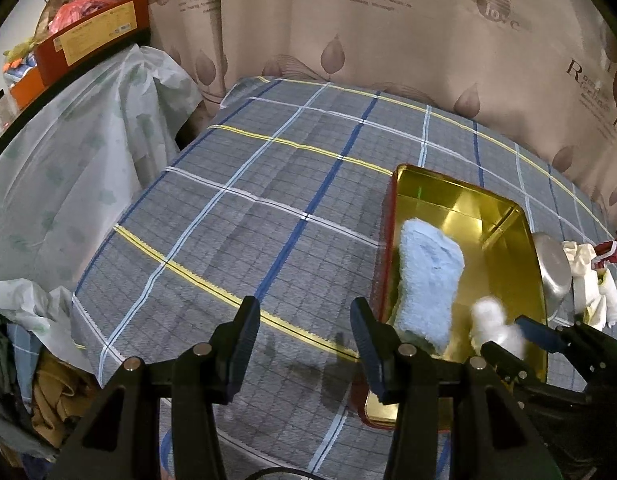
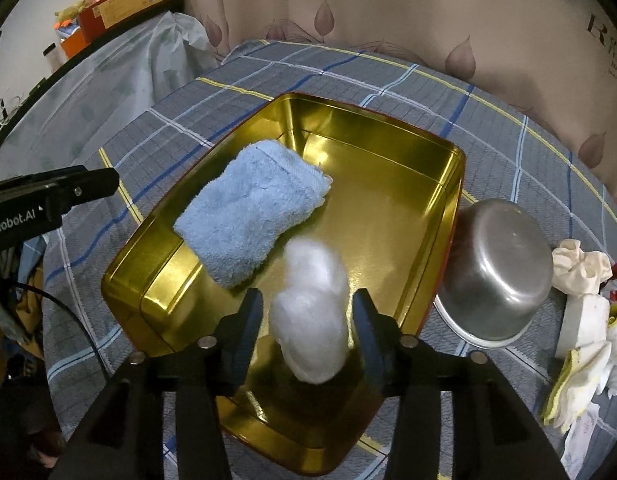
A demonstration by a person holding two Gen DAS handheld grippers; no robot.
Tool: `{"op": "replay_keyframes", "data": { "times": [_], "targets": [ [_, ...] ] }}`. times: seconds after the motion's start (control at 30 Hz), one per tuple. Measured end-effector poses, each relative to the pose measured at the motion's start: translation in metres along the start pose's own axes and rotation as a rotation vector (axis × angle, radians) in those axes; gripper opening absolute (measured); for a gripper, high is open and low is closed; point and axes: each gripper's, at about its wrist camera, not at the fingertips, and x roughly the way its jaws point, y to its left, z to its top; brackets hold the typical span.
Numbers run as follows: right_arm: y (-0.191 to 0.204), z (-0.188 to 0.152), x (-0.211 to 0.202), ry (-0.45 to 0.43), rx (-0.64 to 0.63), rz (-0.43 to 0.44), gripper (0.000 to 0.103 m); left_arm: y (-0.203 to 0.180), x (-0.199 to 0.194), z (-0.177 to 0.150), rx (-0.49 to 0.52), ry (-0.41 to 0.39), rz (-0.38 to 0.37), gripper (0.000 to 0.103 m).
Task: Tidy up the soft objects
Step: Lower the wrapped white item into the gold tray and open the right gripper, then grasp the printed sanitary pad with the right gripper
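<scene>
A gold tin tray [image 2: 388, 128] with a red outside lies on the plaid cover. A folded light-blue towel [image 2: 252, 216] rests in its left half. A white cotton wad [image 2: 312, 304] sits in the tray's near part between the fingers of my right gripper [image 2: 308, 308]; the pads stand slightly off its sides, so the gripper is open. In the left wrist view the tray [image 1: 428, 172], towel [image 1: 428, 276], wad [image 1: 494, 328] and right gripper [image 1: 516, 340] show at the right. My left gripper [image 1: 304, 312] hangs open over the cover, left of the tray, with nothing in it.
An upturned steel bowl [image 2: 496, 268] leans against the tray's right side. Crumpled white cloths and gloves [image 2: 584, 308] lie beyond it. A patterned curtain [image 1: 388, 40] backs the plaid cover [image 1: 268, 200]. Plastic-draped furniture [image 1: 68, 160] with a red box [image 1: 92, 36] stands at the left.
</scene>
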Motion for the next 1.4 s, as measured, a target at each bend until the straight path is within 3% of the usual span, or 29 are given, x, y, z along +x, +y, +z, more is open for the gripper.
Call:
{"op": "replay_keyframes", "data": {
  "times": [0.07,0.4,0.57,0.73,1.03,1.1,1.27,1.4],
  "targets": [
    [0.0,-0.001,-0.002,-0.011,0.004,-0.002,0.06,-0.002,0.0,-0.001,0.003,0.001,-0.005,0.048],
    [-0.018,-0.013,-0.034,-0.061,0.045,0.0,0.06,-0.019,-0.001,-0.005,0.053,-0.002,-0.03,0.048],
    [-0.047,-0.026,-0.065,-0.091,0.097,-0.022,0.06,-0.034,-0.003,-0.009,0.099,-0.006,-0.039,0.048],
    [-0.098,-0.049,-0.096,-0.104,0.165,-0.109,0.064,-0.048,-0.009,-0.013,0.139,-0.011,-0.07,0.048],
    [-0.21,-0.104,-0.116,0.011,0.359,-0.274,0.066,-0.082,-0.014,-0.022,0.219,-0.006,-0.104,0.048],
    [-0.228,-0.115,-0.113,0.042,0.399,-0.282,0.067,-0.09,-0.015,-0.024,0.233,-0.004,-0.117,0.048],
    [-0.252,-0.131,-0.097,0.118,0.456,-0.277,0.082,-0.122,-0.022,-0.029,0.304,-0.013,-0.151,0.048],
    [-0.266,-0.136,-0.088,0.158,0.476,-0.272,0.085,-0.155,-0.025,-0.035,0.379,-0.007,-0.187,0.048]
  ]
}}
